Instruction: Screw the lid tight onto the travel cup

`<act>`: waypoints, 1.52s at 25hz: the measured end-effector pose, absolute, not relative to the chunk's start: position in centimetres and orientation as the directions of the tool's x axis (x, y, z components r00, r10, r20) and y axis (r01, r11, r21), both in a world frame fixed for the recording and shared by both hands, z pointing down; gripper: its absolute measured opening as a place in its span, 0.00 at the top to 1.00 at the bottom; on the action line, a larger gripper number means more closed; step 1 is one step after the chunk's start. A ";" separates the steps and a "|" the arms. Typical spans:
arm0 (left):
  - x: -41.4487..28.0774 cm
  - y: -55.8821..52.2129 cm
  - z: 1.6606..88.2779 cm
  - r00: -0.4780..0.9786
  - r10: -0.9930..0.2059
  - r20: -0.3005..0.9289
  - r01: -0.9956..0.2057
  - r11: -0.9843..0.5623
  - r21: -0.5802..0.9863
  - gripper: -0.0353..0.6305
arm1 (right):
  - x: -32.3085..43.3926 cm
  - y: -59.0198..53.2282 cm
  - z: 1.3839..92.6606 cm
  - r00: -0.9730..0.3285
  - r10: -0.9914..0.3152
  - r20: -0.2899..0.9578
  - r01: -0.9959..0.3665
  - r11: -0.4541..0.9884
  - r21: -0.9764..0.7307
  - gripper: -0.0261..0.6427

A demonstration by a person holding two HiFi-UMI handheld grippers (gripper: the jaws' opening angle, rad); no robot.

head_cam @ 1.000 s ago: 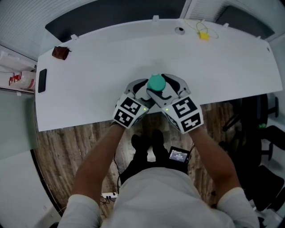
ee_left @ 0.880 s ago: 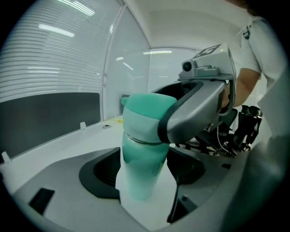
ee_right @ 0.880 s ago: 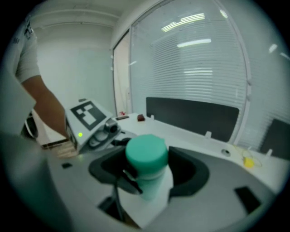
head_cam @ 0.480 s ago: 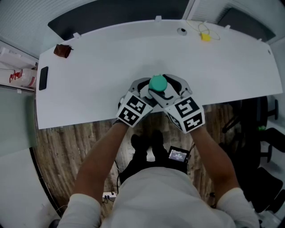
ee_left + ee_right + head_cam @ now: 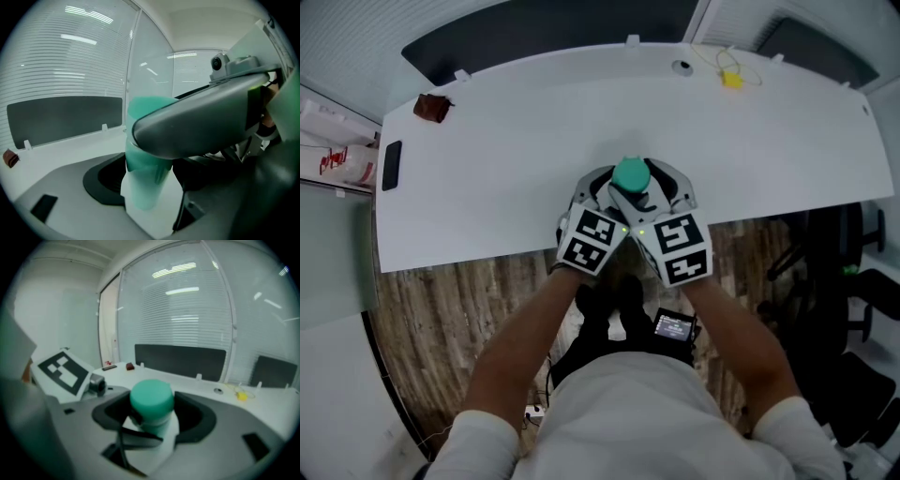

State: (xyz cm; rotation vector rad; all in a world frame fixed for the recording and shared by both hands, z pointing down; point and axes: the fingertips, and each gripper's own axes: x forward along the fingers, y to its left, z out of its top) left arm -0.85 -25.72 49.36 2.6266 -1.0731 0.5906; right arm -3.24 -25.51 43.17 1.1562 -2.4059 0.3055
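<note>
The travel cup stands near the front edge of the white table (image 5: pixel 506 150), and the head view shows its green lid (image 5: pixel 631 174) from above. My left gripper (image 5: pixel 607 194) comes in from the lower left. In the left gripper view its dark pads (image 5: pixel 105 180) press the cup's pale green body (image 5: pixel 140 180), so it is shut on the cup. My right gripper (image 5: pixel 652 190) comes in from the lower right, higher up. Its pads (image 5: pixel 197 416) sit against both sides of the lid (image 5: pixel 151 398). The right gripper's jaw crosses the upper part of the left gripper view and hides the cup's top there.
A black phone (image 5: pixel 391 166) and a small brown object (image 5: pixel 431 106) lie at the table's left end. A yellow item with a cord (image 5: pixel 730 77) and a cable grommet (image 5: pixel 682 66) sit at the back right. The person's legs and a wooden floor show below the front edge.
Both marker cubes have drawn closer together below the cup, the left shifting right and the right shifting left with a turn. The cup has stayed in place.
</note>
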 end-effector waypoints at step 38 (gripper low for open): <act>-1.2 -25.2 48.8 0.771 -0.471 0.430 -0.556 -0.826 0.093 0.46 | -4.3 -25.0 43.1 -0.619 -0.617 0.486 -0.697 0.717 0.023 0.51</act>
